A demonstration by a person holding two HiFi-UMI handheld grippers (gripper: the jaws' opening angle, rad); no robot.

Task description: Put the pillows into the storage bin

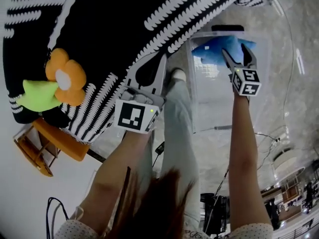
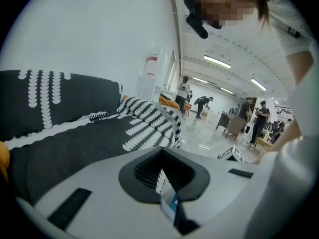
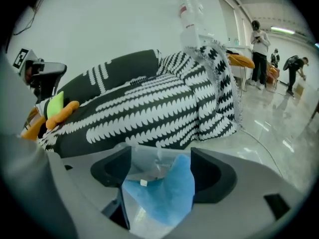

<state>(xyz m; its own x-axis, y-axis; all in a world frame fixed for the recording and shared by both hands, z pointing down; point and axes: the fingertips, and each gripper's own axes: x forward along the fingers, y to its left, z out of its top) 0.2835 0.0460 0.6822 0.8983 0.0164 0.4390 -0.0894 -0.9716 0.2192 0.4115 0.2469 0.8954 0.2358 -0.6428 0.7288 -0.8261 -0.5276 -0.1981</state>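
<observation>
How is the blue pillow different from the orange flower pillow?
Colour: the blue pillow is all blue; the flower pillow is orange with a white middle.
Shape: the blue pillow has pointy ends; the flower pillow has round petals.
Place: the blue pillow lies in the clear storage bin; the flower pillow lies on the black-and-white blanket.
Both look soft.

**Bright open hall, polished floor**

A glossy, pale, marble-look floor (image 1: 294,98) catches reflections of the long ceiling strip lights (image 2: 217,61). A plain white wall (image 2: 89,29) rises behind a sofa (image 3: 149,108) draped in black fabric with white patterning. A piece of orange wooden furniture (image 1: 37,151) stands beside it. Far off, people (image 2: 259,123) stand among desks (image 2: 232,125).
</observation>
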